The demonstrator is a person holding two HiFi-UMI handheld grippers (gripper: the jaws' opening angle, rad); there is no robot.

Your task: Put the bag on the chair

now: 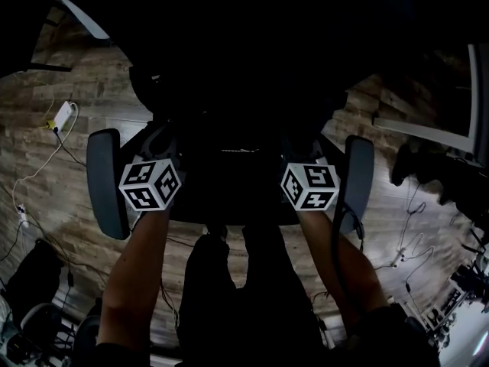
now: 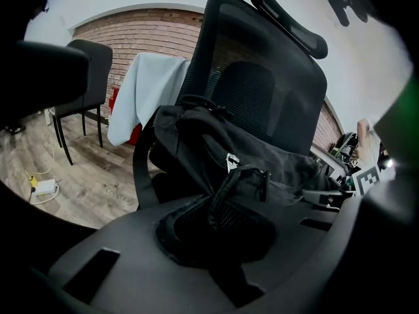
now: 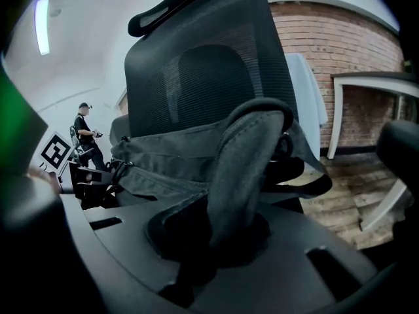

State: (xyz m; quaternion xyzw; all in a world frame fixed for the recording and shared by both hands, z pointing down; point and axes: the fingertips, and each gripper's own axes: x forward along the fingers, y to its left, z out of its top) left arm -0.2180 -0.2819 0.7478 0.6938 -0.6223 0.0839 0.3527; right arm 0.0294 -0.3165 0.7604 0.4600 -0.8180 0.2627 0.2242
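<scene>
Both clamped: left gripper (image 2: 216, 231) pinches the thin strap (image 2: 226, 188), right gripper (image 3: 213, 241) pinches the padded shoulder strap (image 3: 245, 156). Bag (image 2: 216, 142) hangs between the armrests of the chair (image 2: 275, 64), close before the backrest; seat contact not visible. Best approach: lower both sides level and centred, and release only once the straps slacken.

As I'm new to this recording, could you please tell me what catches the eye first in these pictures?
A tall black mesh office chair with a headrest fills both gripper views. Just in front of its backrest is a black fabric bag, held by its straps: the left gripper is shut on a thin strap, the right gripper on a broad padded strap. In the dark head view the two white marker cubes stand out.
</scene>
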